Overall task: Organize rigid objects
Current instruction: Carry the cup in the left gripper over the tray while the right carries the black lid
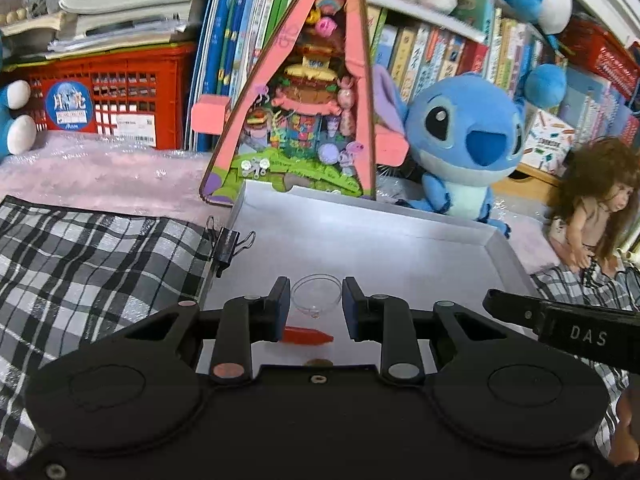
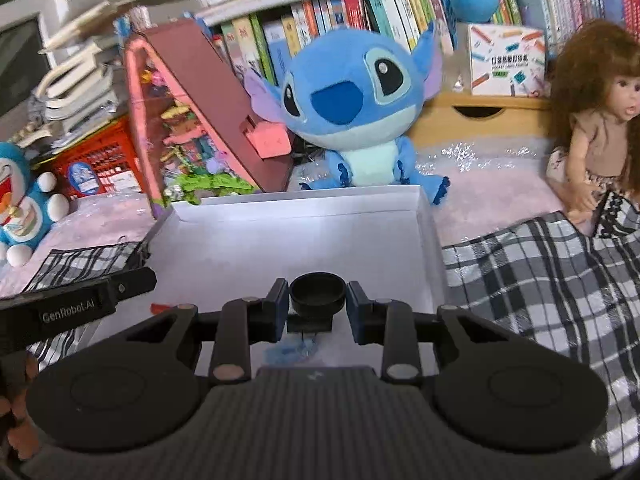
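In the left wrist view my left gripper (image 1: 316, 285) is shut on a clear round plastic dish (image 1: 317, 303), held above the white box (image 1: 360, 236). Under it, on the box floor, lie a red pointed piece (image 1: 308, 336) and a small brown disc (image 1: 319, 362). In the right wrist view my right gripper (image 2: 317, 285) is shut on a small black round cup (image 2: 317, 295), also over the white box (image 2: 300, 236). A pale blue see-through item (image 2: 292, 352) lies below it, and the red pointed piece (image 2: 160, 307) shows at the left.
A black-and-white checked cloth (image 1: 100, 256) flanks the box, with a black binder clip (image 1: 226, 246) on its edge. Behind stand a pink triangular toy house (image 1: 304, 112), a blue plush (image 1: 464, 140), a doll (image 2: 592, 132), a red crate (image 1: 120, 92) and shelves of books.
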Demonstrator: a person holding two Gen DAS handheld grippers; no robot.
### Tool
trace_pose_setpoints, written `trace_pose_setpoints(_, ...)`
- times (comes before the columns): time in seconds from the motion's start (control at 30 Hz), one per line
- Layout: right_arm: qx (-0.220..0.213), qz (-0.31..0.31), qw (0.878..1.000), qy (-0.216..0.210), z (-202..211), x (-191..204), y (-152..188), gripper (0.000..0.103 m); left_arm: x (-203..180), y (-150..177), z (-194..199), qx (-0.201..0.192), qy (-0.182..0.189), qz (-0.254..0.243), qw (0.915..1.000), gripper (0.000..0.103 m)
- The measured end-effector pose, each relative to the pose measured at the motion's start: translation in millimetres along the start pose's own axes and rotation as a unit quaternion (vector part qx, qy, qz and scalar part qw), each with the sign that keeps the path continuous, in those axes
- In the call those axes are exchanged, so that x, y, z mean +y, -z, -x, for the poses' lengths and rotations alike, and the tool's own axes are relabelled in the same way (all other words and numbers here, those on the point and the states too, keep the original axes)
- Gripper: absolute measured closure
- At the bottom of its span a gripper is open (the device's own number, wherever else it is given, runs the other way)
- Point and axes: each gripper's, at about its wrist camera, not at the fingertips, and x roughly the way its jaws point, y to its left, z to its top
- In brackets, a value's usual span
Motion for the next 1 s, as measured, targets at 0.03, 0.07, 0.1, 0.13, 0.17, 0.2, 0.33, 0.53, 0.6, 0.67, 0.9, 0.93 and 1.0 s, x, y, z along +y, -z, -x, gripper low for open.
trace_pose_setpoints(0.03, 0.005, -0.004, 1.0, 0.003, -5.3, 0.5, -2.3, 0.067, 0.1, -0.3, -5.0, 0.003, -0.003, 0.0, 1.0, 0.077)
trace_pose_setpoints(0.07, 0.008, -0.007, 1.0, 0.005, -9.3, 0.7, -4.0, 0.067, 0.2, -0.2, -8.4, 0.005, -0.006, 0.0, 1.0, 0.077)
trace_pose_setpoints(0.1, 0.012, -0.01, 1.0, 0.007, -13.5, 0.7, -5.8, 0.067, -0.1, 0.2, -11.8, 0.007, -0.009, 0.0, 0.9999, 0.077)
trace_pose_setpoints(0.13, 0.015, -0.013, 1.0, 0.008, -17.4, 1.4, -6.8, 0.067, -0.3, 0.7, -15.1, 0.009, -0.011, -0.001, 0.9999, 0.077)
trace_pose_setpoints(0.17, 0.017, -0.014, 1.0, 0.01, -20.1, 2.2, -7.4, 0.067, -0.9, 1.2, -18.6, 0.011, -0.015, -0.004, 0.9998, 0.077)
trace_pose_setpoints(0.2, 0.019, -0.014, 1.0, 0.011, -23.1, 3.5, -8.1, 0.067, -1.8, 1.8, -21.3, 0.012, -0.018, -0.008, 0.9997, 0.077)
trace_pose_setpoints(0.33, 0.028, -0.004, 0.999, 0.016, -32.1, 9.0, -9.3, 0.067, -3.9, 3.4, -28.9, 0.015, -0.024, -0.015, 0.9995, 0.077)
trace_pose_setpoints(0.53, 0.043, 0.008, 0.999, 0.023, -43.2, 12.5, -8.0, 0.067, -2.0, 7.8, -33.8, 0.022, -0.029, -0.017, 0.9992, 0.077)
trace_pose_setpoints(0.6, 0.049, 0.006, 0.999, 0.022, -45.3, 12.4, -6.9, 0.067, -1.5, 8.9, -33.9, 0.022, -0.03, -0.02, 0.9991, 0.077)
trace_pose_setpoints(0.67, 0.052, 0.01, 0.998, 0.025, -46.9, 13.0, -5.5, 0.067, -0.5, 9.4, -33.8, 0.022, -0.03, -0.019, 0.9991, 0.077)
trace_pose_setpoints(0.9, 0.056, 0.015, 0.998, 0.025, -47.6, 13.7, -2.8, 0.067, -0.3, 11.0, -32.9, 0.021, -0.028, -0.018, 0.9992, 0.077)
trace_pose_setpoints(0.93, 0.057, 0.016, 0.998, 0.025, -47.5, 13.9, -2.4, 0.067, -0.6, 11.2, -32.8, 0.021, -0.029, -0.02, 0.9992, 0.077)
trace_pose_setpoints(1.0, 0.057, 0.017, 0.998, 0.024, -47.2, 13.8, -1.9, 0.067, -1.3, 11.8, -32.4, 0.02, -0.029, -0.023, 0.9991, 0.077)
